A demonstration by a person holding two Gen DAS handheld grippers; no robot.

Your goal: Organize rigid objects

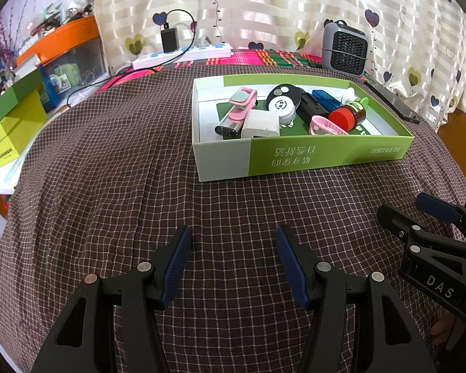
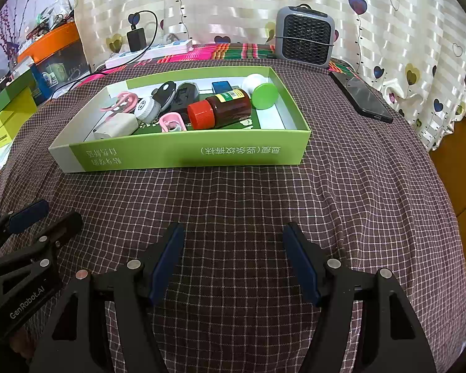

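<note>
Your left gripper sits at the bottom centre of the left wrist frame, jaws standing well apart with only the checked brown cloth between them; it holds nothing. Your right gripper reads the same at the bottom centre of the right wrist frame: jaws apart, nothing between the pads. Each gripper also shows at the lower edge of the other's view, so the two hang side by side over the cloth-covered bench.

The green-and-white cardboard box lies in the upper middle of the right wrist frame, well apart from both grippers. The loose items are all inside it:
- brown bottle with a red cap, lying on its side, centre of the box
- round green lid, at the right end of the box
- white charger block, left front
- pink clip, just in front of the bottle cap
- white round container, beside the charger
- blue case, along the far wall

Outside the box: a black phone on the cloth at upper right, and a grey fan heater behind the box, at top centre-right.
</note>
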